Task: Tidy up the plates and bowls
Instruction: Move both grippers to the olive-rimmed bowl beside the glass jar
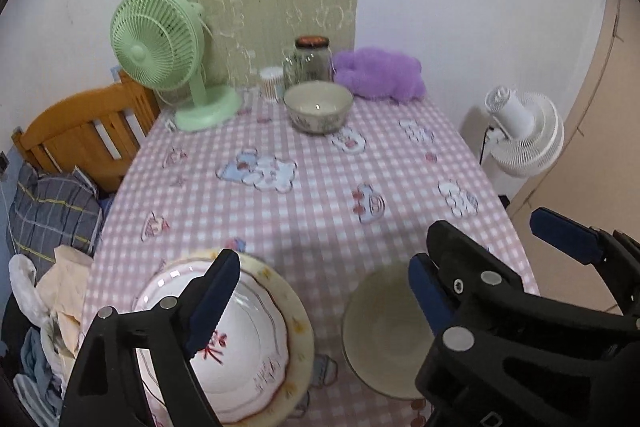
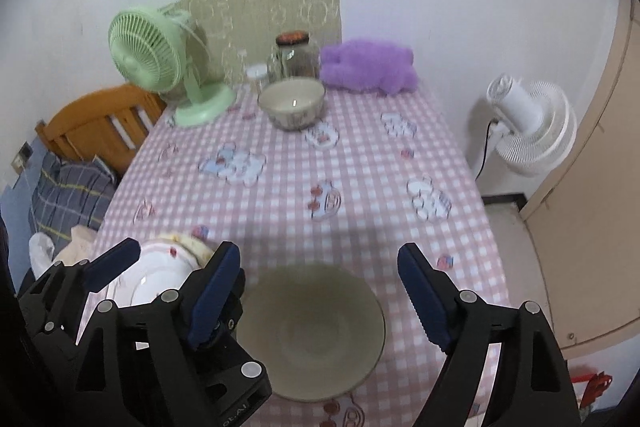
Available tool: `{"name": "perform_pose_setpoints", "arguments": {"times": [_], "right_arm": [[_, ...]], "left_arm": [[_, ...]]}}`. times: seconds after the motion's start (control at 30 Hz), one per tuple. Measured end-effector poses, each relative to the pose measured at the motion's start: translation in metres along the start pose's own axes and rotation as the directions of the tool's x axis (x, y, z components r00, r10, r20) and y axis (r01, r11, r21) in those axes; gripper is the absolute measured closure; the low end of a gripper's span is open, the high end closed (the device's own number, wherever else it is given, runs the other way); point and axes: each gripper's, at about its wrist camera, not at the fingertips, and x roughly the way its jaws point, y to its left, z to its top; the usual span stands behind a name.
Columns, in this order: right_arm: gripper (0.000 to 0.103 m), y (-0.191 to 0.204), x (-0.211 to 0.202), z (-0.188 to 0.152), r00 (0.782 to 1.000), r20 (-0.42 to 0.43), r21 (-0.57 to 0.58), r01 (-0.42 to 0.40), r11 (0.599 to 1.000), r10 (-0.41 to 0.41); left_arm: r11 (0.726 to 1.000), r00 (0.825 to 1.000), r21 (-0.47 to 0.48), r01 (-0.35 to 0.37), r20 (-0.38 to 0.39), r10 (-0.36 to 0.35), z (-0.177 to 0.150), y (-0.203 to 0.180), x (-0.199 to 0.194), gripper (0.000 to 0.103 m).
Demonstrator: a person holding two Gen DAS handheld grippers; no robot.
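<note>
Table under pink checked cloth: white floral plate stacked on yellow-rimmed plate, near left. Plain beige plate alone, near centre. Patterned ceramic bowl far back, unsorted. Left tool, right tool: both agape, empty.

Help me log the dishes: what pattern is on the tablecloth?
Pink-and-white checks with cartoon bear prints on the tablecloth; clearest in the right wrist view.
</note>
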Motion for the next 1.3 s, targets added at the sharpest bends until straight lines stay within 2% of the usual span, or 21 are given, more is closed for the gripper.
{"name": "perform_pose_setpoints", "arguments": {"times": [0.23, 0.4, 0.9, 1.3], "right_arm": [[0.019, 0.004, 0.002, 0.025, 1.0, 0.025, 0.001, 0.015, 1.0, -0.015], [0.019, 0.003, 0.014, 0.041, 0.999, 0.033, 0.003, 0.014, 1.0, -0.014], [0.019, -0.014, 0.077, 0.113, 0.998, 0.021, -0.053, -0.055, 0.997, 0.056], [0.019, -0.009, 0.137, 0.167, 0.992, 0.013, -0.115, -0.123, 0.986, 0.125]], "left_arm": [[1.0, 1.0, -0.011, -0.004, 0.014, 0.004, 0.023, 0.005, 0.006, 0.015], [0.999, 0.999, -0.024, -0.033, 0.015, 0.033, 0.039, 0.005, 0.018, 0.015], [0.988, 0.992, -0.092, -0.122, 0.009, 0.124, 0.102, 0.002, 0.073, 0.015], [0.963, 0.974, -0.153, -0.223, -0.003, 0.225, 0.148, 0.014, 0.127, 0.019]]}}
